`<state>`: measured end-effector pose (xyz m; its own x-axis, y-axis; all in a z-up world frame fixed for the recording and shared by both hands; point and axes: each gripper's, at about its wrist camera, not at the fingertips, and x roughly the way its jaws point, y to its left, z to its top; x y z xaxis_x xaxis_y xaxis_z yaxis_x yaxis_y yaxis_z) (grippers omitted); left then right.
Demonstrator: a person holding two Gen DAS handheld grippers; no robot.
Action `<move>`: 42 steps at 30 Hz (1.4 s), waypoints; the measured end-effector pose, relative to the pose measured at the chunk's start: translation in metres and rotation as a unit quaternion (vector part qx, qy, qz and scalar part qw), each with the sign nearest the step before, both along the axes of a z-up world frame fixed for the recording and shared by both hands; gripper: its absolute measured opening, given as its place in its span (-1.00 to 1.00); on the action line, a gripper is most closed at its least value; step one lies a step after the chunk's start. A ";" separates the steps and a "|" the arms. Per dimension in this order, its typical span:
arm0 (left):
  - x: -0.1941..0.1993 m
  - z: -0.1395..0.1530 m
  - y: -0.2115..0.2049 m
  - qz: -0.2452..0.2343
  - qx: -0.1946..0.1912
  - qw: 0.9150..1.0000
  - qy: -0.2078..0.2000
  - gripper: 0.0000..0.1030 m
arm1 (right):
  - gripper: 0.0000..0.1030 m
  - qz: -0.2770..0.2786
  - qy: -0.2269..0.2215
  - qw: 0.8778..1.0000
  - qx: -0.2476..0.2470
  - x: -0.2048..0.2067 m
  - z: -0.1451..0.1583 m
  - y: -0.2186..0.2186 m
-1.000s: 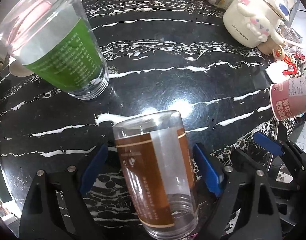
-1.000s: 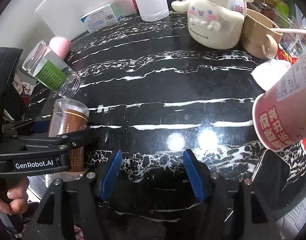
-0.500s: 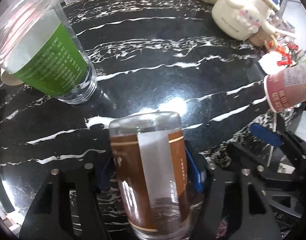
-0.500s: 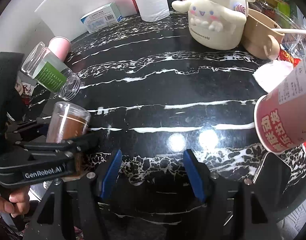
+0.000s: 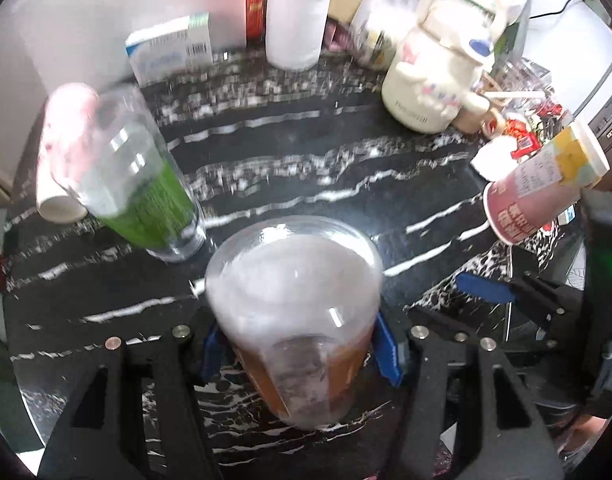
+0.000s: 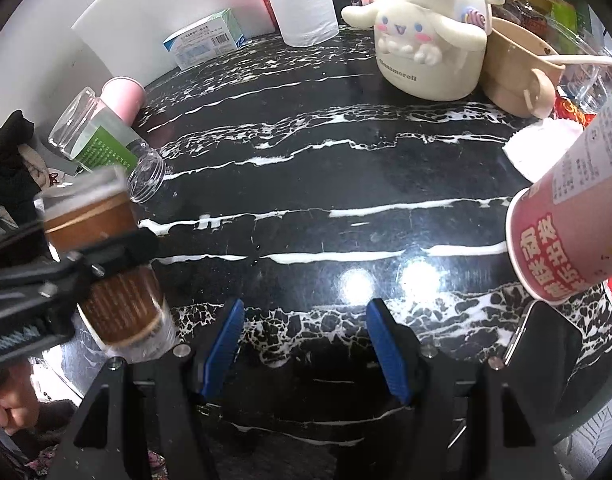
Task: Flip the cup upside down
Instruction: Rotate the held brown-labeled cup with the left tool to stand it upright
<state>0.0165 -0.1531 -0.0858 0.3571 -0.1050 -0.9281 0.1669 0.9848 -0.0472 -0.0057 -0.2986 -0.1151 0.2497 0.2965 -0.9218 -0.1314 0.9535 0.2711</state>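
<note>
My left gripper (image 5: pixel 300 350) is shut on a clear plastic cup with a brown label (image 5: pixel 302 328). It holds the cup off the table, tilted, with one clear end toward the camera. In the right wrist view the same cup (image 6: pixel 106 256) hangs at the left, clamped by the left gripper's black fingers (image 6: pixel 118 248) above the table edge. My right gripper (image 6: pixel 306 344) is open and empty over the near part of the black marble table (image 6: pixel 345 184).
A clear cup with a green label (image 5: pixel 146 196) stands beside a pink paper cup (image 5: pixel 62 160) at the left. A red-and-pink paper cup (image 6: pixel 577 224) is at the right. A cream character pot (image 6: pixel 429 40), paper roll (image 6: pixel 302 0) and box (image 6: pixel 206 42) line the back.
My left gripper closed on the brown-label cup, lifted it off the table and tipped it. The right gripper stayed open and still.
</note>
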 end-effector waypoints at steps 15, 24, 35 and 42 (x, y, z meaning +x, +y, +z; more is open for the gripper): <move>0.026 0.041 -0.011 0.000 -0.012 0.990 -0.142 0.13 | 0.25 -0.012 0.002 1.000 0.003 0.006 -0.004 -0.004; 0.043 0.013 -0.017 0.003 -0.009 0.993 -0.115 0.13 | 0.25 -0.014 0.004 1.000 0.001 0.011 -0.008 -0.001; 0.054 -0.003 -0.022 0.010 0.018 0.996 -0.088 0.14 | 0.25 -0.014 -0.001 1.000 -0.001 0.014 -0.006 0.000; 0.056 -0.002 -0.026 0.004 0.032 0.996 -0.082 0.14 | 0.25 -0.015 -0.001 1.000 -0.001 0.016 -0.006 0.000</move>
